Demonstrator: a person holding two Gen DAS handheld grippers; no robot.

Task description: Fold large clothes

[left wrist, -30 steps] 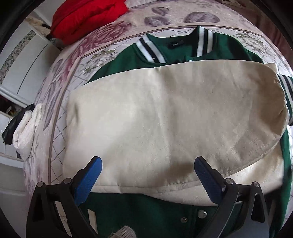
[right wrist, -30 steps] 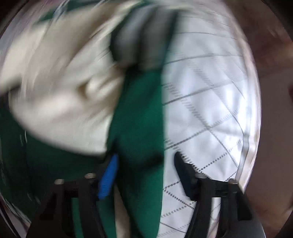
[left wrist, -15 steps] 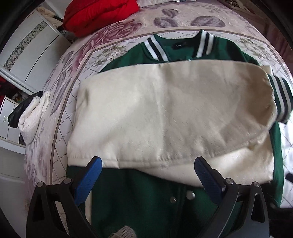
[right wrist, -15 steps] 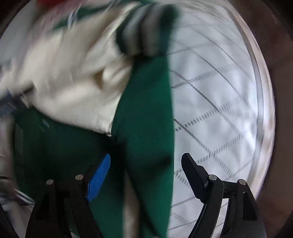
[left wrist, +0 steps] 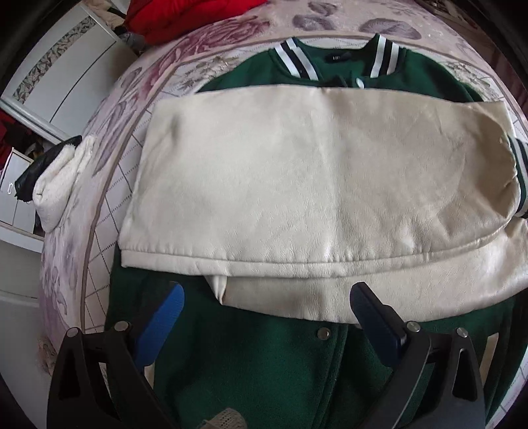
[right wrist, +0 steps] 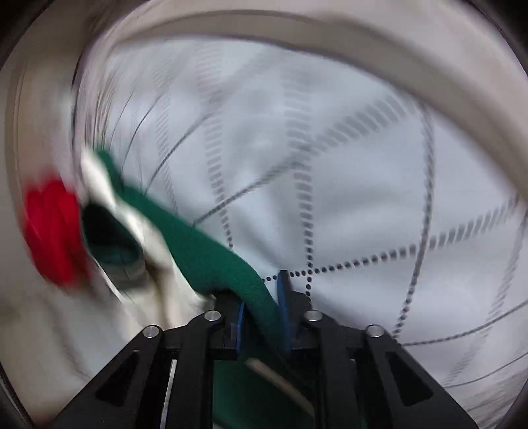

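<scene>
Jacket [left wrist: 250, 356], sleeves folded across, lies spread on the bed [left wrist: 109, 138]; its green edge is being clamped by the closing right gripper [right wrist: 262, 316], the left gripper [left wrist: 264, 316] hovering wide, empty. The hem should be lifted evenly.

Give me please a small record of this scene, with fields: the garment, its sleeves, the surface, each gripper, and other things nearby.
garment: green jacket, front up, striped collar far
sleeves: cream sleeves folded across the chest
surface: bedspread, floral border, dotted grid
left gripper: open, above the jacket front, holding nothing
right gripper: jaws closing on a green edge of the jacket, view blurred
nearby: red cloth beyond the collar
</scene>
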